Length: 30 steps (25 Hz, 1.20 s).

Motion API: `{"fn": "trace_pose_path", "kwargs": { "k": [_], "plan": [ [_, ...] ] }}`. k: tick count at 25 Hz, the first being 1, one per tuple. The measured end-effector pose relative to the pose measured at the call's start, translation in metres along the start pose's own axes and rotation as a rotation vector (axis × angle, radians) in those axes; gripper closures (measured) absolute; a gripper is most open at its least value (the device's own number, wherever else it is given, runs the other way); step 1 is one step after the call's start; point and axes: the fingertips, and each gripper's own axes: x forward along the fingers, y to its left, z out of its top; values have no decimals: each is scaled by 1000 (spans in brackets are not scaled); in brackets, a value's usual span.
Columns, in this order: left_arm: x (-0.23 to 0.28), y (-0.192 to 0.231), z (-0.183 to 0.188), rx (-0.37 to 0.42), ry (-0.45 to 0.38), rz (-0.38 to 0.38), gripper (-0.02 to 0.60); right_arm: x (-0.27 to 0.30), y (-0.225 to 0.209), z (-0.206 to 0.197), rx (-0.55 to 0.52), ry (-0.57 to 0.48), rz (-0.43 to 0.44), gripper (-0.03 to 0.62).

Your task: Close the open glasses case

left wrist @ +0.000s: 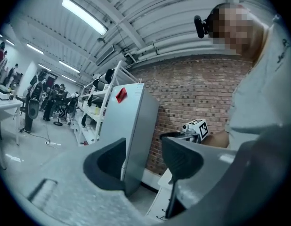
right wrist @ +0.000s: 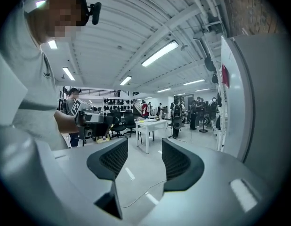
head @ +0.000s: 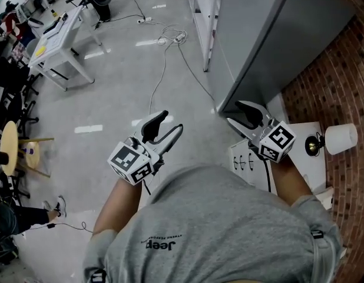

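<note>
No glasses case shows in any view. In the head view both grippers are held out in front of the person's chest, above the floor. My left gripper (head: 172,121) points up and to the right, its jaws apart with nothing between them. My right gripper (head: 234,113) points toward the base of a grey cabinet (head: 270,40), also open and empty. In the left gripper view the left gripper (left wrist: 143,157) frames that cabinet (left wrist: 136,126), with the right gripper's marker cube (left wrist: 197,127) beyond. In the right gripper view the right gripper (right wrist: 138,157) looks across the room, with the left gripper (right wrist: 89,118) at left.
A low white cabinet (head: 303,158) with a small lamp (head: 340,138) stands by the brick wall (head: 341,81) at right. Cables (head: 164,46) trail over the floor. A white table (head: 61,40) and a round stool (head: 10,146) stand at left. People stand far off (right wrist: 197,109).
</note>
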Motion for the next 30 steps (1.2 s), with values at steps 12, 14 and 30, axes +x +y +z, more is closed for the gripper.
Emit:
{"fn": "trace_pose_path", "kwargs": {
  "k": [12, 14, 30],
  "plan": [
    [129, -75, -54, 26, 127, -264, 308, -117, -71, -50, -76, 132, -157, 301],
    [158, -91, -69, 38, 146, -311, 305, -143, -87, -63, -84, 156, -184, 295],
    [317, -213, -237, 120, 364, -515, 222, -249, -150, -239, -190, 503, -1, 226]
  ]
}}
